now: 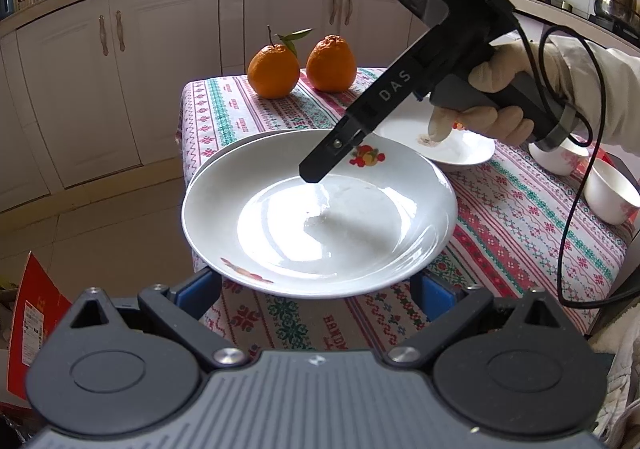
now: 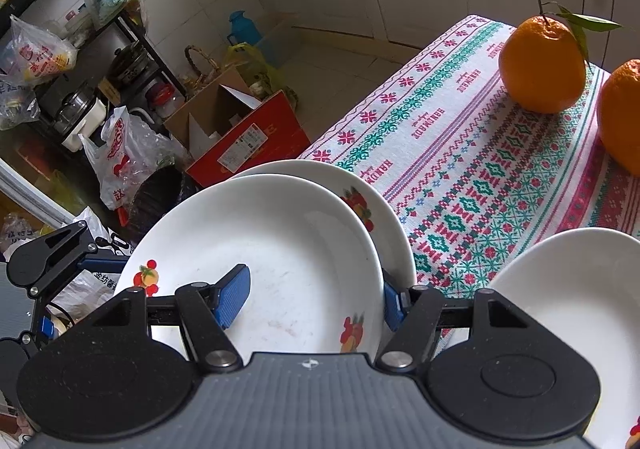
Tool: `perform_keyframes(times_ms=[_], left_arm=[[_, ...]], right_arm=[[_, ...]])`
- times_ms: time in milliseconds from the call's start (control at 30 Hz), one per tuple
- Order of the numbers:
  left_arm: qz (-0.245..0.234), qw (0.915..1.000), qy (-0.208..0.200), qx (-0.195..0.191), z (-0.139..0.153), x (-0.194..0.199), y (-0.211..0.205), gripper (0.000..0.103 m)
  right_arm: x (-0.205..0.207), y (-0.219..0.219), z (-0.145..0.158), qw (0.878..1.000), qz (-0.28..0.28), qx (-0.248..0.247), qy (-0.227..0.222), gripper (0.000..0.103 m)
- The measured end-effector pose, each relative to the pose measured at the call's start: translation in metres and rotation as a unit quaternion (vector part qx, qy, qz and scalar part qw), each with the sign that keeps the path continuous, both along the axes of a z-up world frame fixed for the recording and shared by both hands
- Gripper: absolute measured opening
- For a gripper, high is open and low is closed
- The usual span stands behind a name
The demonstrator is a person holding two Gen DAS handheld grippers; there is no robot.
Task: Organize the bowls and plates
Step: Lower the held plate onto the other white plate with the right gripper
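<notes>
A white plate with fruit prints [image 1: 320, 217] rests on a second plate [image 2: 384, 209] at the table's near-left corner; it also shows in the right wrist view [image 2: 280, 249]. My left gripper [image 1: 320, 289] is open, its blue pads [image 1: 200, 289] low on either side of the plate's near rim. My right gripper [image 2: 312, 301] is open, one blue pad [image 2: 232, 297] over the top plate's well and the other outside its rim; it also shows in the left wrist view [image 1: 316, 169]. A third plate [image 1: 452, 145] lies behind, also in the right wrist view [image 2: 580, 309]. Two white bowls [image 1: 608, 193] stand at the right.
Two oranges [image 1: 276, 69] sit at the table's far edge on the patterned cloth [image 1: 520, 229]. The table's left edge drops to the floor, where a red box [image 2: 248, 141], bags and a black bin [image 2: 160, 193] stand. Cabinets run behind.
</notes>
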State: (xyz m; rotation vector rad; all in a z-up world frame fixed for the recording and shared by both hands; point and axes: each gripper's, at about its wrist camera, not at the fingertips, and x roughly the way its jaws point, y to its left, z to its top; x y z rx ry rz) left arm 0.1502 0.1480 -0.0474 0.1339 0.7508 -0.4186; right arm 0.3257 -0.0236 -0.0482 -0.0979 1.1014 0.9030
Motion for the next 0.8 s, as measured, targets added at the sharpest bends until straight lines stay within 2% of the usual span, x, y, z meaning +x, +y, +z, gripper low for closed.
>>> perform_keyframes(times_ms=[800], left_arm=[[0.009,0.9998,-0.008,0.015,-0.005,0.003,0.000,0.100]], right_arm=[[-0.014,-0.019,0.015,1.000,-0.019,-0.001,-0.016,0.072]])
